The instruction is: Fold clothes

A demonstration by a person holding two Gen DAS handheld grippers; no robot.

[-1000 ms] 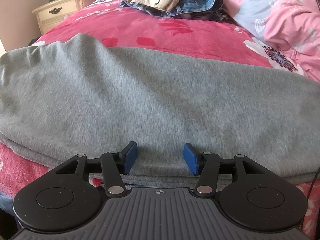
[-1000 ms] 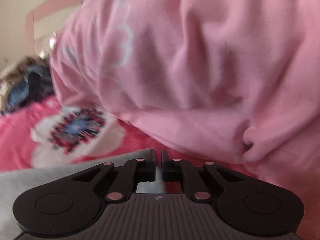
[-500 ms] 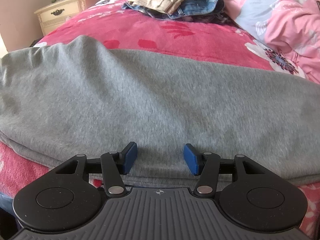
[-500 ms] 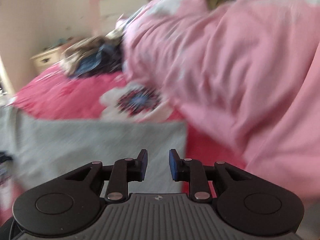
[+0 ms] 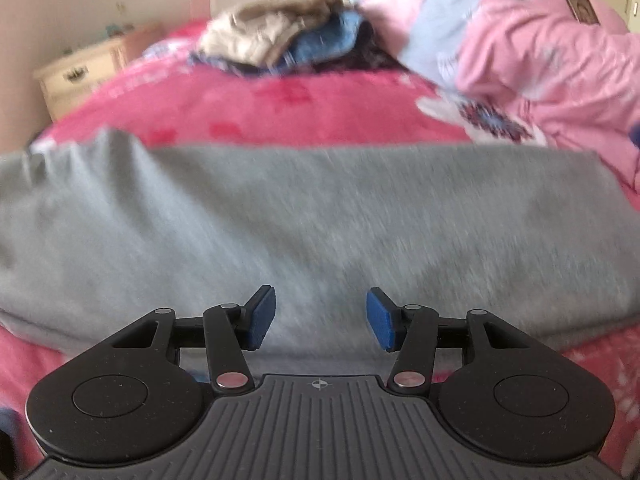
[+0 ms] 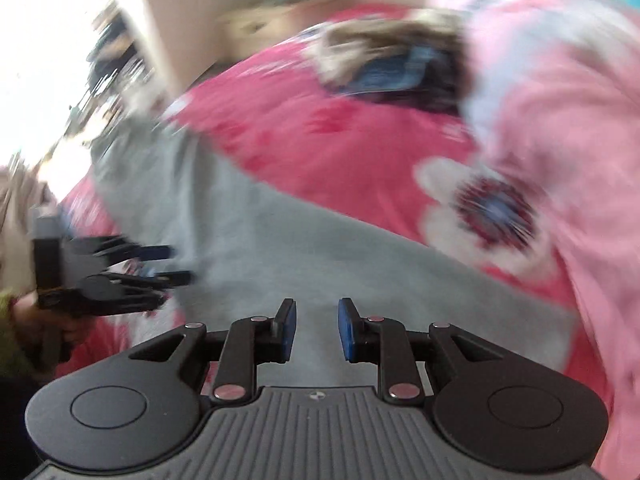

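Lying flat across the pink-red flowered bedspread (image 5: 304,112): a long grey knitted garment (image 5: 320,224), folded into a wide band and filling the middle of the left wrist view from 9 o'clock to 3 o'clock. Hovering over its near edge at 6 o'clock: the left gripper (image 5: 321,317), blue-padded fingers (image 5: 262,317) spread well apart and gripping nothing. Resting beyond the grey garment at 12 o'clock: a heap of beige and blue denim clothes (image 5: 280,40), well apart from it. Bulging in from 2 o'clock: a crumpled pink quilt with pale blue patches (image 5: 532,48), just beside the garment's right end. Standing at 10 o'clock against the wall: a cream bedside cabinet (image 5: 80,76).

Showing in the right wrist view, heavily blurred: the same grey garment (image 6: 280,248) running from 10 o'clock down to 5 o'clock. Hanging over its near part at 6 o'clock: the right gripper (image 6: 317,330), blue pads parted by a narrow gap, nothing between them. Appearing at 9 o'clock: the left gripper (image 6: 176,265) held by a hand (image 6: 60,328), fingers apart above the garment's edge.
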